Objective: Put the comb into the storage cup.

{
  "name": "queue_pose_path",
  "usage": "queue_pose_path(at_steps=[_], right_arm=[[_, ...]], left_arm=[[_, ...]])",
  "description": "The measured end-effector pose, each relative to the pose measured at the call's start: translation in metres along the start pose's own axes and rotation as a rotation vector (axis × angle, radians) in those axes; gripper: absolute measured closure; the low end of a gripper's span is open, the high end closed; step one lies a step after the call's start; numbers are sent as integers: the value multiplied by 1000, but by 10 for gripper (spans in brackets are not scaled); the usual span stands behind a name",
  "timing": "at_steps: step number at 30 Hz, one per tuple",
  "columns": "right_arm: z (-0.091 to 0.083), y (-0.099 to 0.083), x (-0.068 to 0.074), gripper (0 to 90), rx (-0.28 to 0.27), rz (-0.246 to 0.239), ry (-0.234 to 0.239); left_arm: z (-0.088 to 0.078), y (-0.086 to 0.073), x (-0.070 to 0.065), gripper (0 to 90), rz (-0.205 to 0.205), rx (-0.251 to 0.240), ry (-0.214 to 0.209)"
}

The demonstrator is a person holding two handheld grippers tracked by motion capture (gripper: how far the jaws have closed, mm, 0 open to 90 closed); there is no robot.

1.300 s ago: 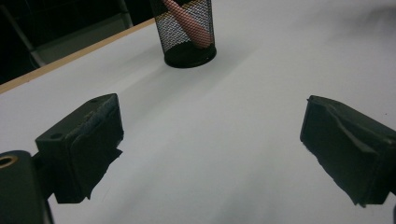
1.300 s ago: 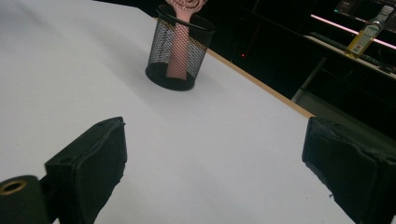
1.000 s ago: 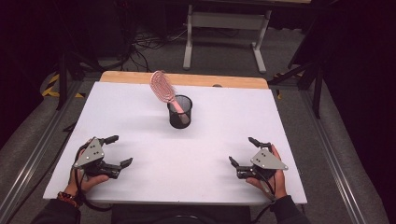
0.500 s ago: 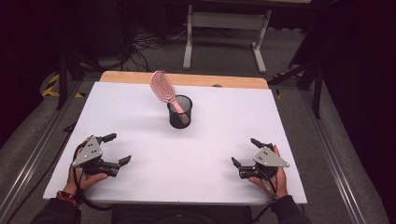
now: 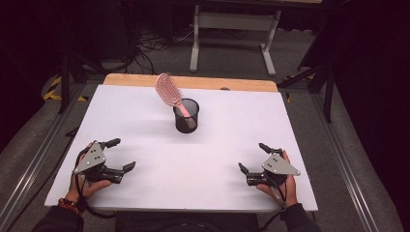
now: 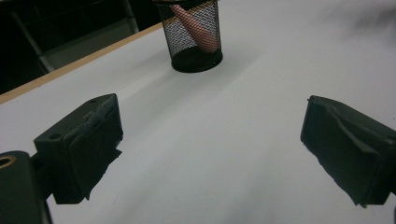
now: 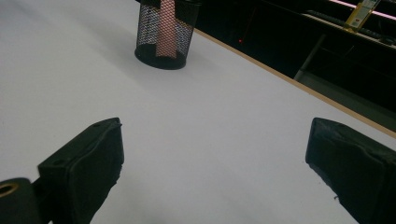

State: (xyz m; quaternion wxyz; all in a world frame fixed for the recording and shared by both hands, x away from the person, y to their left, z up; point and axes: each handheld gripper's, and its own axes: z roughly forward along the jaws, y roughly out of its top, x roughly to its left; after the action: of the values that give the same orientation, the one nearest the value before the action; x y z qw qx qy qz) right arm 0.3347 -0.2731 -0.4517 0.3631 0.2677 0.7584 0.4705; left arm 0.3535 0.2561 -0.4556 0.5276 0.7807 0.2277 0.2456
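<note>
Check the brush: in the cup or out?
In. The brush stands handle-down in the mesh cup, its head leaning out over the rim.

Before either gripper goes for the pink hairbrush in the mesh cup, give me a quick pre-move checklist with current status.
1. Left gripper open, holding nothing: ok.
2. Right gripper open, holding nothing: ok.
3. Mesh cup upright on the white table: ok.
4. Hairbrush handle down in the cup, head leaning out, graspable: ok.
5. Path from both grippers to the cup free of other things: ok.
6. Cup steady enough not to tip: cannot tell.
</note>
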Motion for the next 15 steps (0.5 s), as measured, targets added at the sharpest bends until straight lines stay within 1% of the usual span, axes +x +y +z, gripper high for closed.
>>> queue_pose_path(at_steps=[1, 3, 6, 12, 15], right_arm=[[0, 0, 0, 54, 0, -2, -1], [1, 0, 0, 54, 1, 7, -1], [1, -1, 0, 54, 11, 8, -2], [-3, 0, -1, 55, 0, 22, -13], [-3, 0, 0, 56, 0, 12, -6]], left_arm=[[0, 0, 1, 66, 0, 5, -1], [-1, 0, 1, 65, -2, -1, 2], [0, 1, 1, 65, -1, -2, 3], [0, 1, -1, 66, 8, -3, -4], [1, 1, -1, 65, 8, -1, 0]])
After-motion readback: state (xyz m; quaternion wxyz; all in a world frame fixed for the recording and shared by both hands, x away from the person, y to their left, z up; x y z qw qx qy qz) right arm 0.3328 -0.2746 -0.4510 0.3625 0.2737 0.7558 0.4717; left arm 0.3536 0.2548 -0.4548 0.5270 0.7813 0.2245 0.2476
